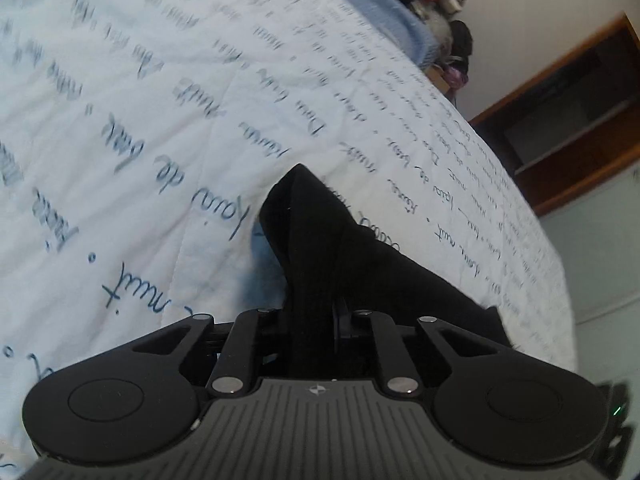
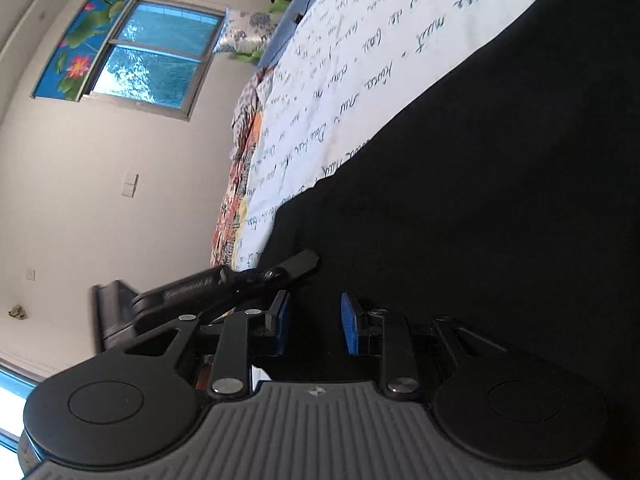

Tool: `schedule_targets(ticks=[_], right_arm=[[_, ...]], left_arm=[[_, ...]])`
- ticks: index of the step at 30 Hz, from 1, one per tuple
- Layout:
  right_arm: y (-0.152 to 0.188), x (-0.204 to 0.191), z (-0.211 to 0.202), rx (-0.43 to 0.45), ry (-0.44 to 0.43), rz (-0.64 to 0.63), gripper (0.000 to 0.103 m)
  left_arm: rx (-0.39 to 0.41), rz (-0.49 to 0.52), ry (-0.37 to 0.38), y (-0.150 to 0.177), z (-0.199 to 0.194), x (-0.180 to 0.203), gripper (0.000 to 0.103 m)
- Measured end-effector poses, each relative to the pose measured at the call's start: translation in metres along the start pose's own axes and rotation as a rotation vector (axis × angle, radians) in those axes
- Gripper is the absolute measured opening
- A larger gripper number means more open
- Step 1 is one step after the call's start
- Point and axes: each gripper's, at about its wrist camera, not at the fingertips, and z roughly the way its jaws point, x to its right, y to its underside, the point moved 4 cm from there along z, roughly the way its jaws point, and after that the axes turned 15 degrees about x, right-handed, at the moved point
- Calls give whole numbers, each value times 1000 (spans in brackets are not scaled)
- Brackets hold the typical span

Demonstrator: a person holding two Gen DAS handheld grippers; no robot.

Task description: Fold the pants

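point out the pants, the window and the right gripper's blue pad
pants point(image 2: 500, 200), right wrist view, on the flat black cloth spread over the bed
window point(image 2: 156, 56), right wrist view, on the glass near the middle bar
blue pad point(image 2: 348, 328), right wrist view, on the face of the right-hand finger's pad

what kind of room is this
Most likely a bedroom: a bed under a white quilt printed with script, a floral pillow at its far end by a window, and black pants spread on it.
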Motion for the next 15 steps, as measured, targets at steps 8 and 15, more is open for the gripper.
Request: schedule_targets(ticks=[8, 15], right_arm=[[-3, 34, 37, -4, -5, 343, 28], [-20, 9, -23, 83, -70, 222, 51]], left_arm=[[51, 176, -83, 13, -5, 29, 14], [123, 250, -36, 14, -42, 65, 14]])
